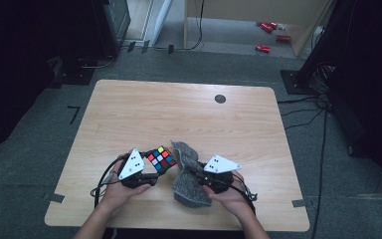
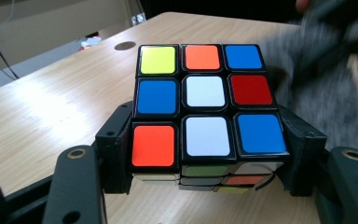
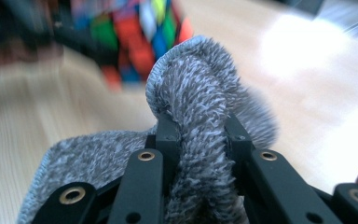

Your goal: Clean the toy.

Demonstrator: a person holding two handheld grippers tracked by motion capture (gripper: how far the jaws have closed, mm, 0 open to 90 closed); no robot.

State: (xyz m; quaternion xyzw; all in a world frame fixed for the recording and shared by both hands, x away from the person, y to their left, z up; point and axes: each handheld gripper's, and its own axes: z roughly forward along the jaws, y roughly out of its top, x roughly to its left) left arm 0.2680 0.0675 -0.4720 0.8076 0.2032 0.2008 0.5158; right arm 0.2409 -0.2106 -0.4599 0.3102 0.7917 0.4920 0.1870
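Both tongs are loaded: the left gripper (image 1: 151, 177) clamps the puzzle cube (image 1: 161, 159) by two opposite side faces, and the right gripper (image 1: 197, 175) is pressed together on a fold of the grey cloth (image 1: 189, 181), which bulges up between its jaws in the right gripper view. Cube and cloth sit side by side near the front edge of the table (image 1: 129, 114), about midway along it. I judge the cube rigid, light and slick-faced, best gripped flat across whole faces so no layer twists. By its look the cloth is soft and limp; pinched at a bunched fold it will drape and drag.
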